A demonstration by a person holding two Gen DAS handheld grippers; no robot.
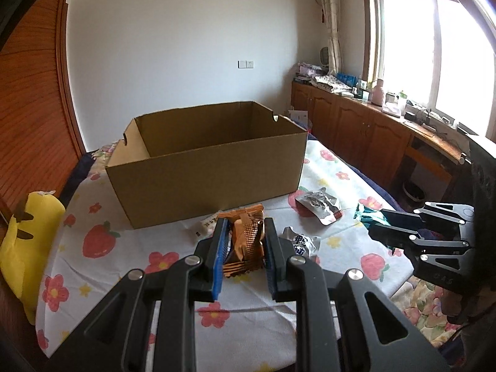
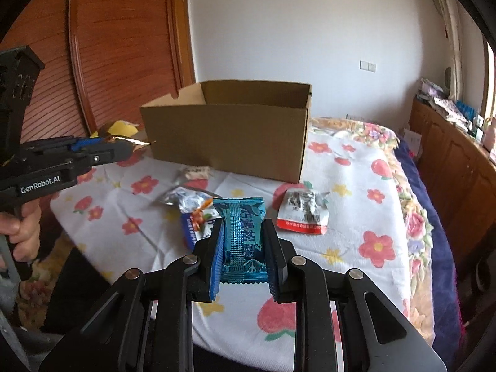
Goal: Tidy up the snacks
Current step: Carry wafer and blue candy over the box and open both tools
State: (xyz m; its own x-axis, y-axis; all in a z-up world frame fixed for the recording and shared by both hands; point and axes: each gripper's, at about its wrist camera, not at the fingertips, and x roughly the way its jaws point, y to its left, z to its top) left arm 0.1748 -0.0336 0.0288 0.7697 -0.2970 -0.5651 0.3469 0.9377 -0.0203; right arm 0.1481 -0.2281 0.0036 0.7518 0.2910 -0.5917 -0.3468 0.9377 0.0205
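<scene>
Snacks sit in both grippers at once, and that is where trouble could start. The left gripper (image 1: 243, 248) is closed on an orange packet (image 1: 245, 241), its blue pads pressing the wrapper from both sides so that the foil buckles between them. The right gripper (image 2: 243, 248) is closed the same way on a teal packet (image 2: 243, 241), held upright between the pads, with the jaws only as far apart as the packet is thick.

Both wrappers look thin and slippery, so I judge that either could slide out of the pads on the way to the box, and a harder squeeze could crush what is inside. The two grippers are near each other, the right one just to the right of the left one, so they could collide if both head for the box together.

The cardboard box (image 1: 204, 183) stands open on the far side of the flowered bedsheet (image 1: 130, 241), and its near wall is tall; a packet carried too low could catch that rim and tip the light box.

Loose snacks lie on the sheet between grippers and box: a silver packet with a red edge (image 2: 302, 212) to the right, a crumpled silver and blue packet (image 2: 193, 207) nearer the middle, and a small white packet (image 2: 195, 172) close to the box wall. A yellow plush toy (image 1: 26, 235) lies at the left edge.
</scene>
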